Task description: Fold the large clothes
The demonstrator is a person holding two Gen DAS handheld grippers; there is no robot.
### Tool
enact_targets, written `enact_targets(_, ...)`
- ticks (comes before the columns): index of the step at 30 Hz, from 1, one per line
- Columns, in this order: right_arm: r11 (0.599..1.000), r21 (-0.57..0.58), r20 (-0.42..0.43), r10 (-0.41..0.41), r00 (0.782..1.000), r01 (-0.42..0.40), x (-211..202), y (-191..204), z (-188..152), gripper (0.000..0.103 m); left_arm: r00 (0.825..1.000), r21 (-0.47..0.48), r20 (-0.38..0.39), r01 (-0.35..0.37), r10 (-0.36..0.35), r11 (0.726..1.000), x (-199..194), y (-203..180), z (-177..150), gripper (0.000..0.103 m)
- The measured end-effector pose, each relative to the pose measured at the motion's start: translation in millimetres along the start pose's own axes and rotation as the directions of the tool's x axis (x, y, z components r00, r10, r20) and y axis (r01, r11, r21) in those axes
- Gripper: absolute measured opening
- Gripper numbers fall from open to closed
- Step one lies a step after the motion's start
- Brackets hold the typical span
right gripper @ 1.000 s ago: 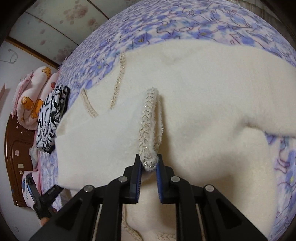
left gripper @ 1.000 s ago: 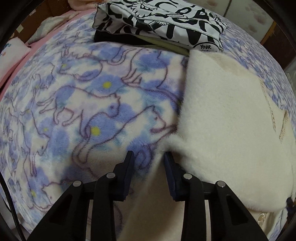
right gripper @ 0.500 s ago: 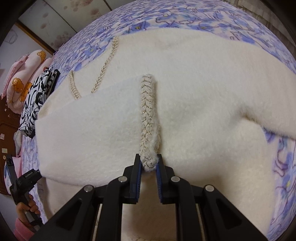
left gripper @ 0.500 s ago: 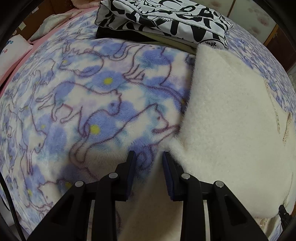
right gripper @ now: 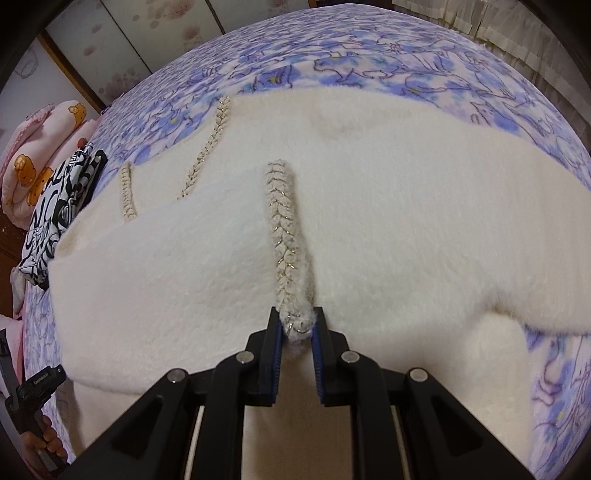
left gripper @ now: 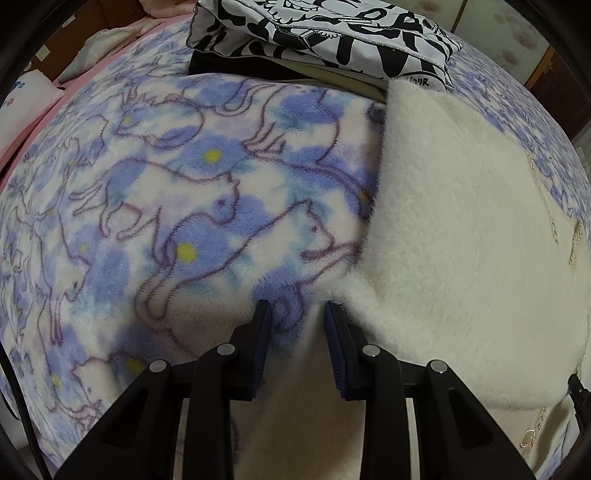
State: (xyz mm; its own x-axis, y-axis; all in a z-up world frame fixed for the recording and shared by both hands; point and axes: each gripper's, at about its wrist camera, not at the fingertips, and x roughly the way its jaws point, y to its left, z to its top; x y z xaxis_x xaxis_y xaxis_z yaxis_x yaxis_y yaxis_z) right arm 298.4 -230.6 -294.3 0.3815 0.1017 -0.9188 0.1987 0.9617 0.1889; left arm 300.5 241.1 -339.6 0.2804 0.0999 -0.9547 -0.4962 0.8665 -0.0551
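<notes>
While the right hand-held gripper (right gripper: 297, 325) pinches the cream garment's (right gripper: 369, 229) braided edge (right gripper: 282, 229), the left's (left gripper: 297, 314) grip looks unclear.

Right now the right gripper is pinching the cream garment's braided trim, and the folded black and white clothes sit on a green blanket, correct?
Not quite. The right gripper does pinch the braided trim of the cream garment, but the black and white clothes sit on a blue and purple cat-print blanket, as the left wrist view shows.

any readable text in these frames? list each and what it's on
"OUR": small black print at the corner of the folded black-and-white garment; the cream fleece coat covers what comes before it.
Big black lettering across that same garment: cut off and folded, not readable as words.
Small white marking on the black handle at the lower left of the right wrist view: too small to read.
</notes>
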Motion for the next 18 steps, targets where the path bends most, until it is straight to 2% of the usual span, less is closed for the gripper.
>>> enact_targets(6,1.000,0.006,-0.021,0.005,1.000,-0.005,-3,0,0,0.016,1.000,0.010,-0.021,0.000,0.000,1.000,-10,-4,-1,0.029)
enact_targets(10,0.999,-0.038,0.004,-0.018,1.000,0.018,-19,8,1,0.020,0.999,0.094,0.034,-0.020,0.017,0.995,-46,-22,-5,0.030)
enact_targets(11,0.998,-0.050,0.015,-0.033,0.999,0.034,-24,11,1,0.026,0.999,0.123,0.045,-0.013,0.008,0.992,-54,-28,-5,0.033)
enact_targets(14,0.997,-0.070,0.078,-0.037,0.996,0.042,-43,22,1,0.050,0.997,0.212,0.061,0.028,-0.042,0.977,-73,-48,-3,0.038)
enact_targets(15,0.996,-0.080,0.101,-0.027,0.994,0.035,-49,27,1,0.054,0.996,0.240,0.062,0.047,-0.064,0.970,-76,-56,0,0.038)
enact_targets(18,0.991,-0.134,0.143,0.045,0.989,-0.026,-57,50,-1,0.054,0.991,0.294,0.070,0.086,-0.111,0.952,-76,-78,9,0.038)
